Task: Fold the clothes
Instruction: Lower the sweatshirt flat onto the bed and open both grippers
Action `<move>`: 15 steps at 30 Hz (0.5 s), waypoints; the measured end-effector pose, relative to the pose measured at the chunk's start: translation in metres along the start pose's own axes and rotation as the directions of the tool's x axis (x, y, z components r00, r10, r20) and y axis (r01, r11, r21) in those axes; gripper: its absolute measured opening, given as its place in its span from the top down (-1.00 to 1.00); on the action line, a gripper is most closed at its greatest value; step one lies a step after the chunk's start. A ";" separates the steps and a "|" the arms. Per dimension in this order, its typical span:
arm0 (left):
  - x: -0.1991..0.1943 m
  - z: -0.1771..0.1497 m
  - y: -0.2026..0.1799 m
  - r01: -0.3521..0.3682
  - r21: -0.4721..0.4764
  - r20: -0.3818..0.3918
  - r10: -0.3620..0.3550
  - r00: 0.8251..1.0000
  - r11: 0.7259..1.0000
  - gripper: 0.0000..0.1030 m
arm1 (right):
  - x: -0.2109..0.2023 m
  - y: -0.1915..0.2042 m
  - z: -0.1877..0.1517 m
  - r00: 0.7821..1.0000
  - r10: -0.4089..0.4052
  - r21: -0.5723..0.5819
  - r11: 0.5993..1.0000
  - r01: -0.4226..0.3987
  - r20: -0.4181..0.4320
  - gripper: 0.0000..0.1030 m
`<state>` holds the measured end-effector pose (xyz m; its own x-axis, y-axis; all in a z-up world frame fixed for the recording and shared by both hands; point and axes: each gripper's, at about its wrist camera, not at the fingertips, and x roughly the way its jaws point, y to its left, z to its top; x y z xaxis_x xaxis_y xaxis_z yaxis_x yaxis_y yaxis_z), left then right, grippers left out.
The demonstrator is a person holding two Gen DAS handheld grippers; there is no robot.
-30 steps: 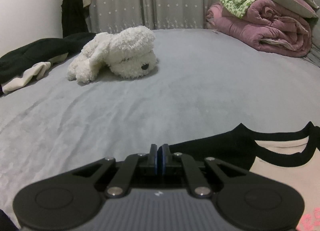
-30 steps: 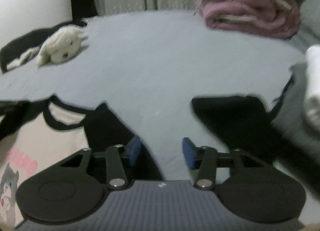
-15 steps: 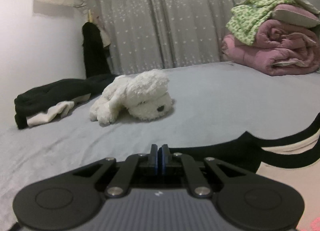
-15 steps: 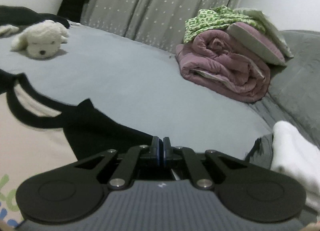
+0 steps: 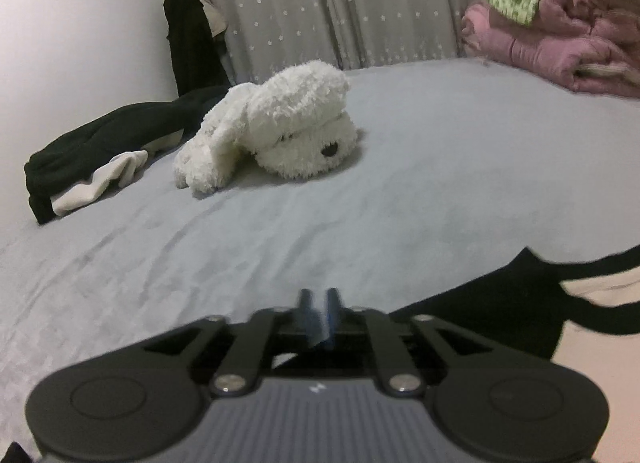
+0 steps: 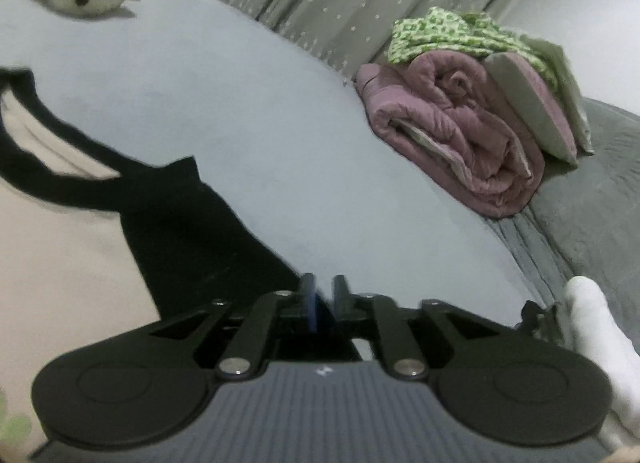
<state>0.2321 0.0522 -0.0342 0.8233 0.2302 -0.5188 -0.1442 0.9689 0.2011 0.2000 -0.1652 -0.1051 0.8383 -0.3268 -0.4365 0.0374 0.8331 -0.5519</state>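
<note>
With the left gripper (image 5: 318, 309) and right gripper (image 6: 323, 297) jaws just parted and empty, draw both clear of the raglan T-shirt's (image 6: 60, 247) black sleeves before regripping toward the bed's (image 5: 400, 191) near edge.

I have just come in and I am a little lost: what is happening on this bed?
A person is folding a pink T-shirt with black sleeves spread on the grey bed. The left gripper and right gripper have just been opening at its sleeves; nothing is visibly pinched. A white plush dog lies beyond.
</note>
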 end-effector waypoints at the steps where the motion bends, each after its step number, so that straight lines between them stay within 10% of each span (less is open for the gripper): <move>1: -0.006 0.000 0.003 0.011 -0.014 0.012 -0.010 1.000 1.000 -0.02 | -0.007 -0.004 0.000 1.000 -0.001 0.021 1.000 0.001 0.017 -0.10; 15: -0.096 -0.051 0.004 0.342 0.059 0.030 -0.344 0.939 0.938 -0.77 | -0.100 0.000 -0.015 0.957 0.285 0.181 0.939 -0.291 0.060 -0.65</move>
<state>0.1244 0.0388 -0.0257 0.8387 -0.1199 -0.5312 0.1785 0.9821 0.0602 0.1077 -0.1394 -0.0716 0.8451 -0.0484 -0.5324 -0.1108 0.9584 -0.2629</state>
